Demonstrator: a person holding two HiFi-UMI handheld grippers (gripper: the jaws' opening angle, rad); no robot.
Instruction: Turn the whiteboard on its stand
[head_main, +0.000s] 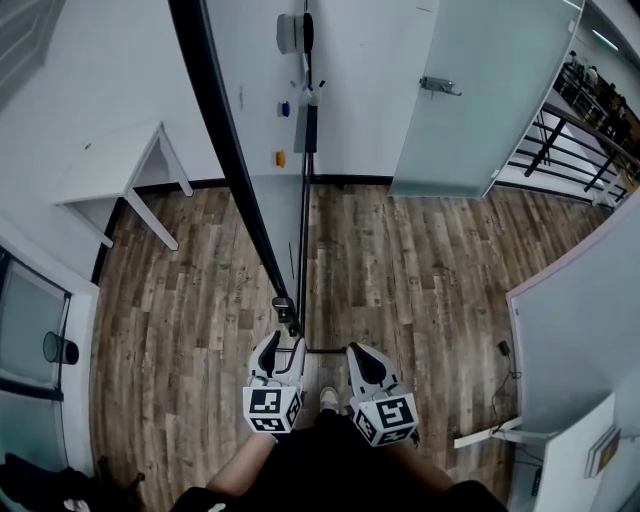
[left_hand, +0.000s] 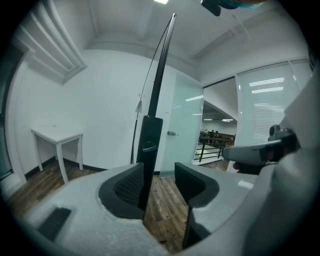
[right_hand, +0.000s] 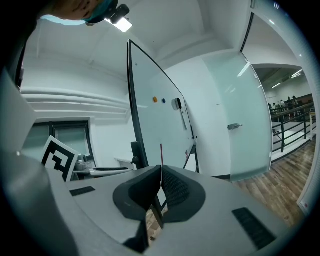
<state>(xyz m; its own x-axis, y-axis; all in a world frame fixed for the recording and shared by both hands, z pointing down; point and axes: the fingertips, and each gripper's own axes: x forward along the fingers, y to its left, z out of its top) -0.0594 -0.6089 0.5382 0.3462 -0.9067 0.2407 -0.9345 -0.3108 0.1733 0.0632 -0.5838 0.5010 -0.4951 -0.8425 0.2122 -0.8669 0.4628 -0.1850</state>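
Our left claw (left_hand: 159, 182) stands open. The black edge of the large black-framed whiteboard (left_hand: 159, 85) runs up between its jaws, close against the left-hand pad (left_hand: 131, 186), with a clear gap to the other pad. We cannot tell whether the near pad actually touches it. Our right claw (right_hand: 161, 182) is closed, its pads meeting. A thin red sliver shows at the seam, and we cannot tell what it is. It grips no part of the board, whose white face (right_hand: 160, 125) rises just beyond it.

In the head view both claws sit at lower centre, the left one (head_main: 283, 340) at the foot of the board's dark edge and the right one (head_main: 358, 350) just beside it. The whiteboard (head_main: 255, 80) runs nearly edge-on from the top centre of the frame down to the middle. Small coloured magnets and an eraser sit on its face. The slim black stand (head_main: 304, 250) stands along its right side.

Brown wood-plank floor (head_main: 420, 270) lies open on both sides of the board. A small white table (head_main: 110, 175) stands at upper left, near the board's far end. A frosted glass door (head_main: 480, 90) fills the upper right, with a black railing (head_main: 570, 140) past it. A pale partition wall (head_main: 580, 320) closes off the right edge, well apart from the board.
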